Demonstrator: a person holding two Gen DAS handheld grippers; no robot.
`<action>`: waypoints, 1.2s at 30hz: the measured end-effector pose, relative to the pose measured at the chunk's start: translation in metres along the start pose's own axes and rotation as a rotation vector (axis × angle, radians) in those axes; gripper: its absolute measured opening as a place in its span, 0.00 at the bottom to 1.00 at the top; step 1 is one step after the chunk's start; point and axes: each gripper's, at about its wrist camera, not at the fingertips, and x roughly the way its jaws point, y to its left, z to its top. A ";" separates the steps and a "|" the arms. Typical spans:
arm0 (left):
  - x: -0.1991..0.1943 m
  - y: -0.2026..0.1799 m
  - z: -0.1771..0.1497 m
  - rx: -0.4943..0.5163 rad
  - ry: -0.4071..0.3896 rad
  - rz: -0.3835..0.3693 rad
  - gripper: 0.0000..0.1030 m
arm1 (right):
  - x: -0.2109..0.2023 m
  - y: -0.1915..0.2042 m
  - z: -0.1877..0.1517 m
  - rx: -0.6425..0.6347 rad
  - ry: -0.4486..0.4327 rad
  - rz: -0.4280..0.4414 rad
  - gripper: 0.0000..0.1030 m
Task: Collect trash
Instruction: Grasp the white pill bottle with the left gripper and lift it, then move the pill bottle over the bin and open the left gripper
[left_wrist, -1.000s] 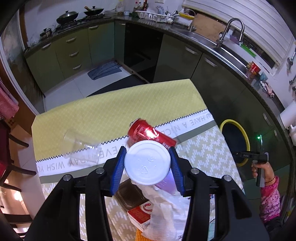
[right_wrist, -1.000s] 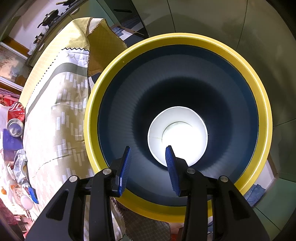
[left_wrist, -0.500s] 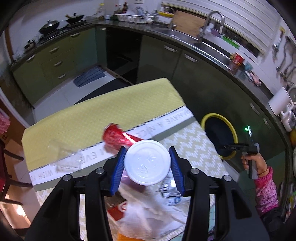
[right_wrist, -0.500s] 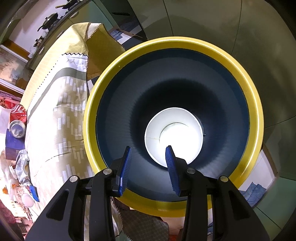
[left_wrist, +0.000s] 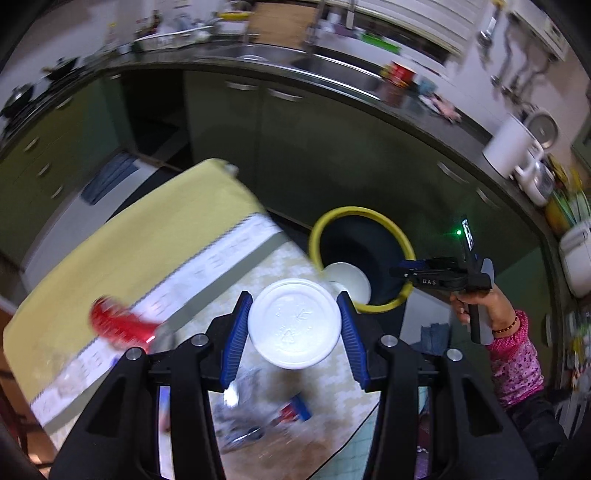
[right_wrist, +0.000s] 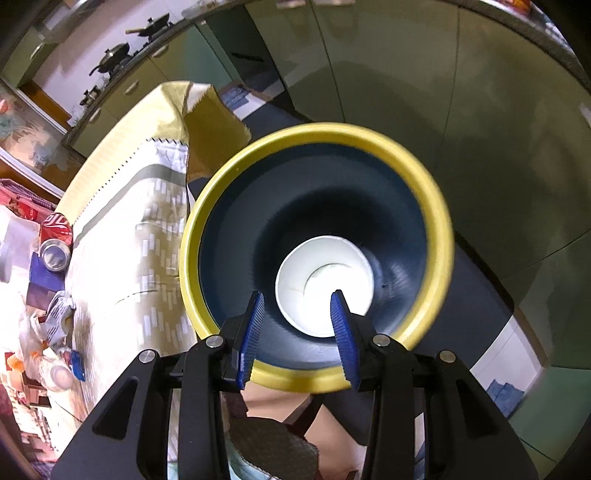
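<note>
The left gripper (left_wrist: 294, 325) is clamped on a white plastic cup (left_wrist: 294, 323), its blue pads pressed against the cup's sides at 9 and 3 o'clock, with the cup's round embossed bottom facing the camera. From this view the yellow-rimmed bin (left_wrist: 392, 229) sits at about 1 o'clock from the cup, beside the edge of the table (left_wrist: 155, 236) and in front of the dark green cabinets (left_wrist: 258, 129). Inside the bin's dark blue hollow lies a white paper cup (left_wrist: 349, 278), mouth up.

The right gripper (right_wrist: 297, 325) hangs over the bin (right_wrist: 439, 221) with its jaws parted and nothing between them; its pads frame the paper cup (right_wrist: 321, 273) lying low in the bin, well apart from it. That paper cup looks empty, and it is the only thing visible in the bin.

On the table (right_wrist: 122, 236), at 9 o'clock from the bin in the right wrist view, a red can (right_wrist: 55, 240) lies on its side, with crumpled wrappers (right_wrist: 55, 314) and other blurred trash at 8 o'clock. In the left wrist view the can (left_wrist: 118, 325) lies at 9 o'clock from the held cup. A hand (left_wrist: 480, 306) in a pink sleeve holds the right gripper's handle at 3 o'clock.
</note>
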 end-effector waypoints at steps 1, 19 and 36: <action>0.007 -0.008 0.005 0.014 0.007 -0.010 0.44 | -0.005 -0.003 -0.002 -0.001 -0.009 0.001 0.37; 0.194 -0.132 0.053 0.217 0.207 -0.090 0.44 | -0.072 -0.043 -0.025 -0.012 -0.118 -0.004 0.37; 0.072 -0.076 0.044 0.127 0.016 -0.141 0.60 | -0.073 -0.005 -0.025 -0.081 -0.102 -0.027 0.37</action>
